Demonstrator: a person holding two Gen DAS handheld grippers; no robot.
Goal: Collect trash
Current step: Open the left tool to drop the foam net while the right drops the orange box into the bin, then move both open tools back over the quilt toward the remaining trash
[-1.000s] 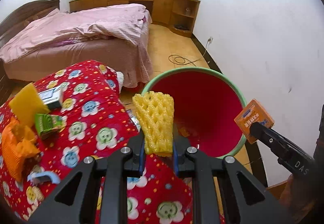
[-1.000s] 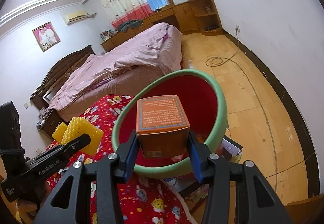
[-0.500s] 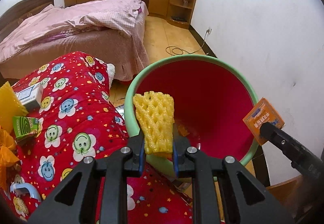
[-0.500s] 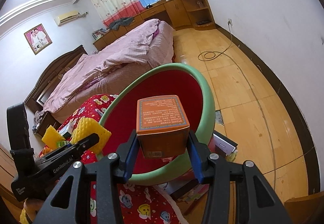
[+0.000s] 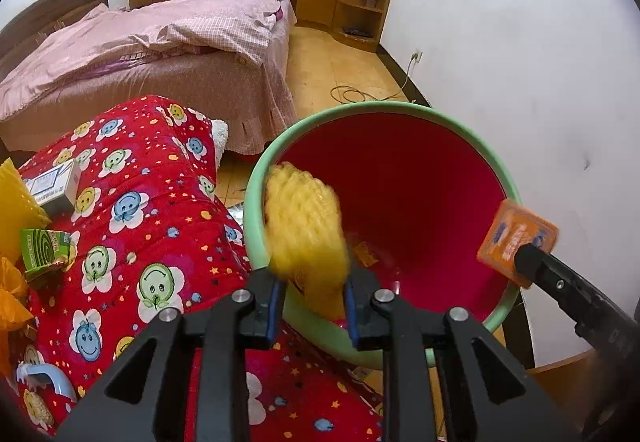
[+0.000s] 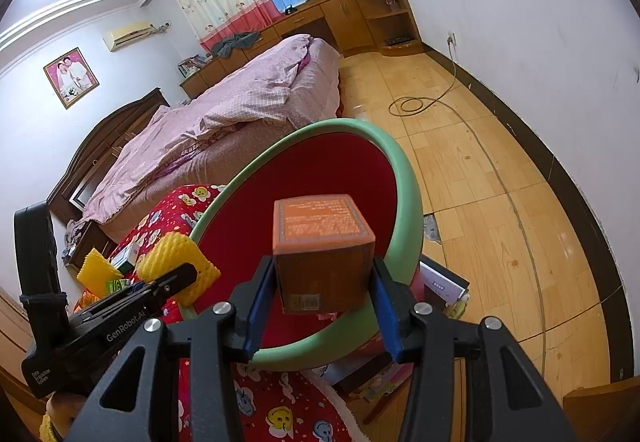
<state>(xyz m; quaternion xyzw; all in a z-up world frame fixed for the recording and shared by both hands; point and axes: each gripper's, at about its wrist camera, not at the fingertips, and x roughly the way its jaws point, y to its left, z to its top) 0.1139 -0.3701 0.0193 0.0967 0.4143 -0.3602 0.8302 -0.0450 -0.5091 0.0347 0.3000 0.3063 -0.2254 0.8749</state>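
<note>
Two tools hang over the bin — left tool opening, blurred foam net between its jaws; right tool clenched on an orange box above the rim.

Two black handheld grippers

Blue pads, silver screws and white "GenRobot.AI" lettering are seen.

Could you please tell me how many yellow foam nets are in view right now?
2. One foam net sits between the opening jaws of the left gripper, over the red bin. The other lies on the red blanket. More may be hidden.
</note>
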